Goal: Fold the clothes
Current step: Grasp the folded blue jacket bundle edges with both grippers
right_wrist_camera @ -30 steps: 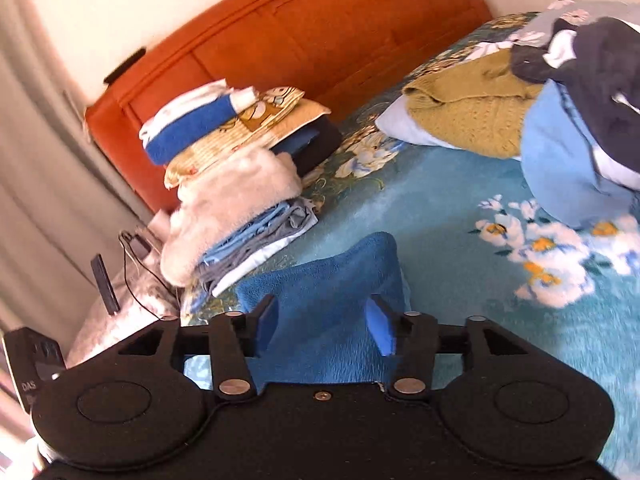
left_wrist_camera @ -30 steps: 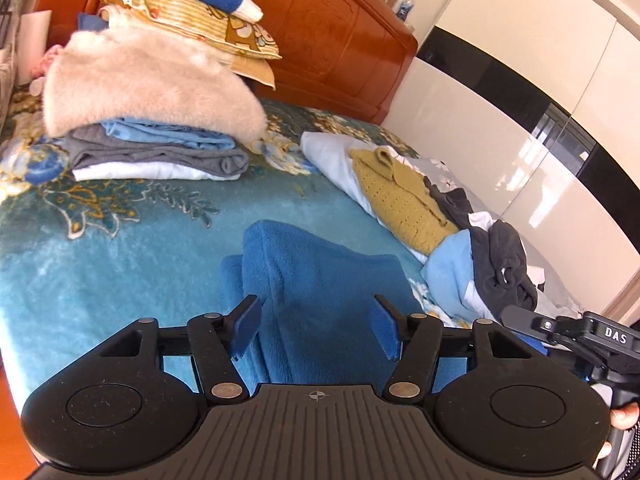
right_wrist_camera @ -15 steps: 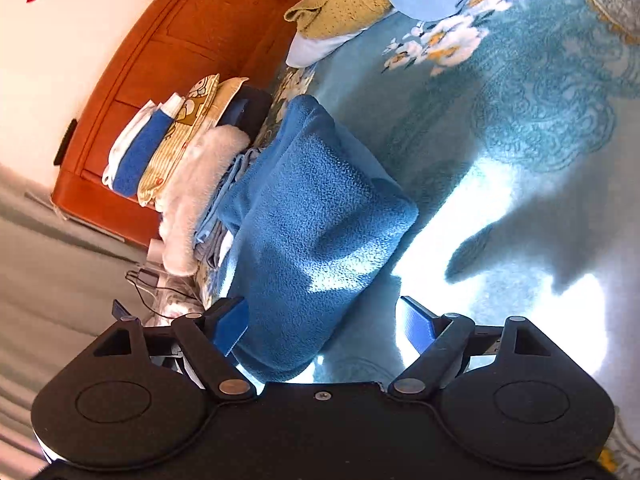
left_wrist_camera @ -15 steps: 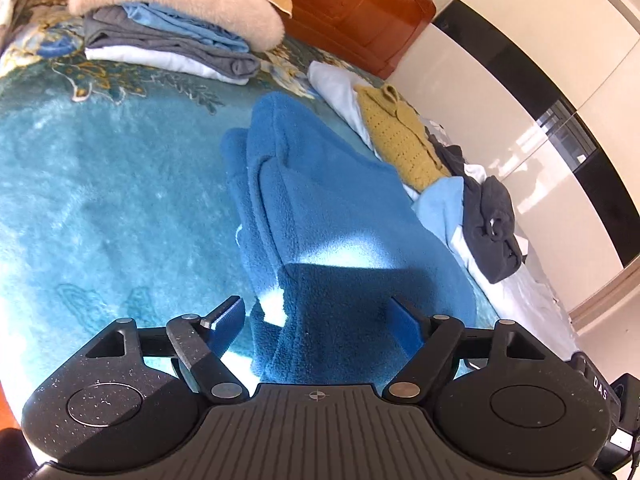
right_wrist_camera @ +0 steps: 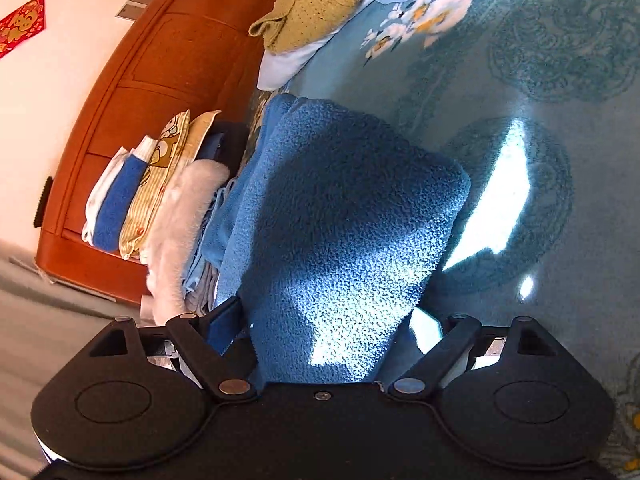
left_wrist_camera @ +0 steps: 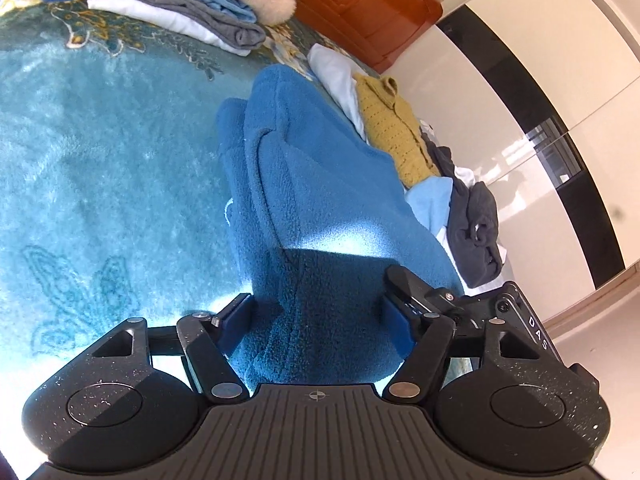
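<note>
A folded blue fleece garment (left_wrist_camera: 320,184) lies lengthwise on the teal bedspread (left_wrist_camera: 100,168). My left gripper (left_wrist_camera: 316,316) is open, its blue pads (left_wrist_camera: 236,320) straddling the fleece's near end. In the right wrist view the same fleece (right_wrist_camera: 340,220) fills the middle. My right gripper (right_wrist_camera: 324,328) is open around its near end, and the fabric hides the right pad. The right gripper's black body (left_wrist_camera: 484,308) shows just right of my left gripper.
A stack of folded clothes (left_wrist_camera: 192,4) and pillows (right_wrist_camera: 160,184) sits by the orange headboard (right_wrist_camera: 168,80). Unfolded clothes lie to the right: a yellow knit (left_wrist_camera: 396,132), a light blue piece (left_wrist_camera: 432,204) and a dark grey one (left_wrist_camera: 476,232). White wardrobe doors (left_wrist_camera: 540,60) stand beyond.
Both grippers have tipped down and closed in on the fleece's near end, which now sits between each pair of fingers. Both have stayed open.
</note>
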